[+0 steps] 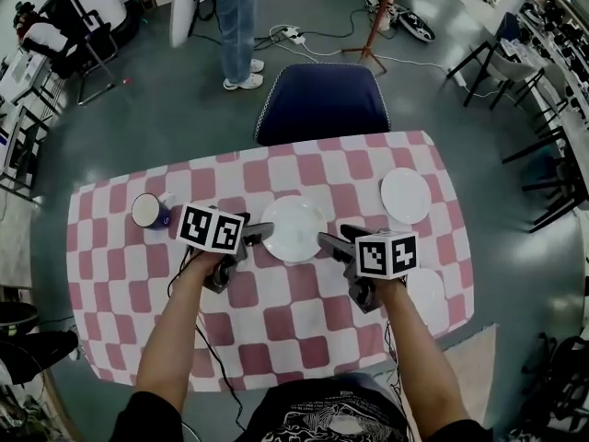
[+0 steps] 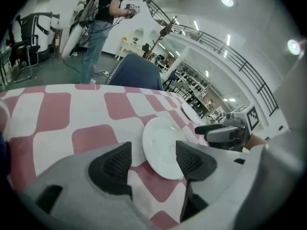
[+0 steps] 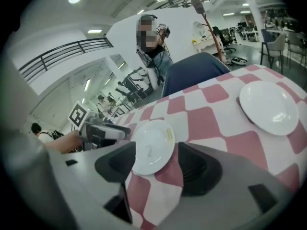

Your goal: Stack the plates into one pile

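Observation:
A white plate (image 1: 294,228) lies in the middle of the pink-and-white checked table (image 1: 304,330). My left gripper (image 1: 258,236) is at its left rim and my right gripper (image 1: 333,239) at its right rim, both open and holding nothing. In the left gripper view the plate (image 2: 163,145) shows between the open jaws, with the right gripper (image 2: 223,132) beyond it. The right gripper view has the same plate (image 3: 152,145) between its jaws. A second plate (image 1: 406,194) lies at the back right, and a third plate (image 1: 431,295) sits near the right edge, partly hidden by my right hand.
A white cup (image 1: 147,211) with a blue item beside it stands at the table's left. A blue chair (image 1: 322,104) is pushed against the far edge. A person (image 1: 237,26) stands on the floor beyond, among cables and stands.

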The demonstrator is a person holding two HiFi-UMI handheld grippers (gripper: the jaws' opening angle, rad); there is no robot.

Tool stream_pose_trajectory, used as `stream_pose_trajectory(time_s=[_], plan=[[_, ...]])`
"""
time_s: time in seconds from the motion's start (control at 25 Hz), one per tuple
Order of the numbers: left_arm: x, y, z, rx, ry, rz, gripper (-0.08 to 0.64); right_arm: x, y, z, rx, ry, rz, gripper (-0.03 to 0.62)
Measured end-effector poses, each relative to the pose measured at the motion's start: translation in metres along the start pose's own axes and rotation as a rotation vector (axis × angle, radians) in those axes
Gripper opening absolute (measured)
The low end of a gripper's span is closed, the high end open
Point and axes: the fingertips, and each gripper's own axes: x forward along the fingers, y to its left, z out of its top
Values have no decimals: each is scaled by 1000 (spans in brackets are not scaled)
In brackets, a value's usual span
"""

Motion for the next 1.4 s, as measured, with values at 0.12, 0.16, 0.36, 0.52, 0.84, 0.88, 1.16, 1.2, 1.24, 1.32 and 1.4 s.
stream_pose_trajectory(time_s=[0.12,0.16,0.36,0.52,0.84,0.88,1.16,1.2,1.24,1.32,1.4], plan=[[9,3,-2,-45,26,-51,296,8,-7,-7,43,29,5,276],[12,3,-2,-54,39,-65,293,10,-9,-9,59,37,9,273],[16,2,-5,-90,88,-125,278,21,-13,-18,166,55,42,258],[17,0,-5,-80,115,-132,250,29,-11,-22,167,76,48,249],[24,-4,-11,-61,153,-117,178,35,-10,-24,229,65,49,193],[25,-2,-11,-53,155,-105,164,35,-13,-24,241,63,35,175],[23,7,-8,12,138,-1,67,32,-25,-29,311,17,-36,54],[22,5,-6,12,130,-3,63,30,-25,-29,321,10,-31,51],[21,4,-4,8,123,-6,58,28,-24,-29,331,2,-25,48],[18,2,-2,4,112,-8,52,24,-22,-27,342,-17,-15,39],[17,-4,0,12,106,-8,49,17,-21,-25,334,-30,-14,37]])
